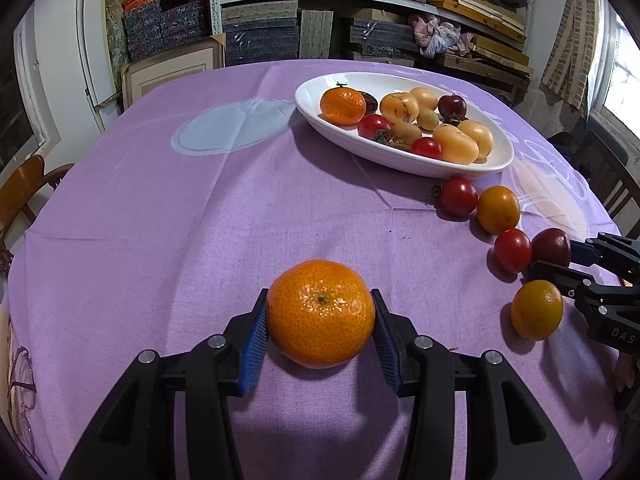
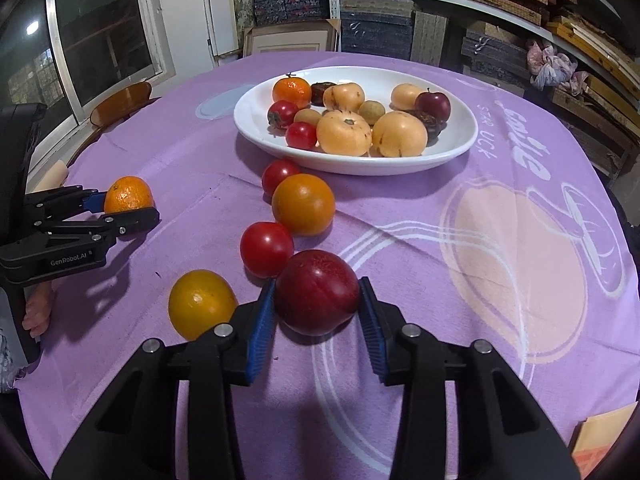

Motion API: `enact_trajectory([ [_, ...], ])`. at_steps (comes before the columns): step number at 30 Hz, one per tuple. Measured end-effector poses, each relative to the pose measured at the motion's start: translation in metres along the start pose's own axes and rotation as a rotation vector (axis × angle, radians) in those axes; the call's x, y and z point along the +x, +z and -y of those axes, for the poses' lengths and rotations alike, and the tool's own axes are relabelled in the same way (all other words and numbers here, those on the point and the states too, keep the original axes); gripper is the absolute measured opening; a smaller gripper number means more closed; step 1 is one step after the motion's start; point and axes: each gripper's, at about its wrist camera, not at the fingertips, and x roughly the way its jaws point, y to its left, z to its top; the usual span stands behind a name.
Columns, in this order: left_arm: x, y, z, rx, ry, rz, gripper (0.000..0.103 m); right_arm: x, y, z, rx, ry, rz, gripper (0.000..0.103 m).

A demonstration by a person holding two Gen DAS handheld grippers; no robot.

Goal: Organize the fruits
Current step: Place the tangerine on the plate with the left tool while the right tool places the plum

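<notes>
My left gripper [image 1: 320, 300] is shut on an orange mandarin [image 1: 320, 312] that rests on the purple tablecloth [image 1: 200, 220]; both blue pads press its sides. My right gripper [image 2: 319, 292] is shut on a dark red plum [image 2: 316, 292] lying on the cloth, pads against both flanks. Beside the plum lie a yellow-orange citrus [image 2: 202, 304], a red tomato [image 2: 267, 249], an orange fruit [image 2: 303, 204] and another tomato [image 2: 279, 174]. Behind them a white oval dish [image 2: 360, 168] holds several fruits. The left wrist view shows the right gripper [image 1: 554, 258] at the plum [image 1: 551, 246].
Wooden chairs stand at the table's left [image 1: 24, 188] and right [image 1: 608, 176] edges. Shelves with stacked boxes [image 1: 320, 8] fill the back wall. An orange booklet [image 2: 600, 440] lies at the near right corner. A person's hand [image 2: 38, 312] shows under the left gripper [image 2: 128, 206].
</notes>
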Motion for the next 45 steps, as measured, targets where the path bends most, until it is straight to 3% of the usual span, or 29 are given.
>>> enact_trajectory([
  [12,-0.014,0.013,0.002,-0.015,-0.022,0.083,0.048,-0.025,0.008,0.029,0.144,0.014,0.097,0.04],
  [17,-0.008,0.054,0.02,0.037,-0.044,0.082,0.048,-0.027,0.027,0.031,0.149,-0.005,0.102,0.04],
  [21,0.004,0.098,0.039,0.054,-0.078,0.099,0.048,-0.027,0.068,0.037,0.131,-0.062,0.129,0.04],
  [28,0.051,0.137,0.064,0.04,-0.085,0.078,0.048,0.027,0.137,0.067,0.203,-0.123,0.088,0.04],
  [37,0.086,0.152,0.068,0.06,-0.052,0.062,0.048,0.088,0.173,0.074,0.203,-0.119,0.038,0.04],
  [40,0.088,0.153,0.069,0.056,-0.042,0.074,0.049,0.084,0.171,0.082,0.244,-0.101,0.085,0.063],
  [45,0.073,0.15,0.069,0.055,-0.008,0.129,0.055,0.046,0.158,0.091,0.277,-0.095,0.173,0.068],
])
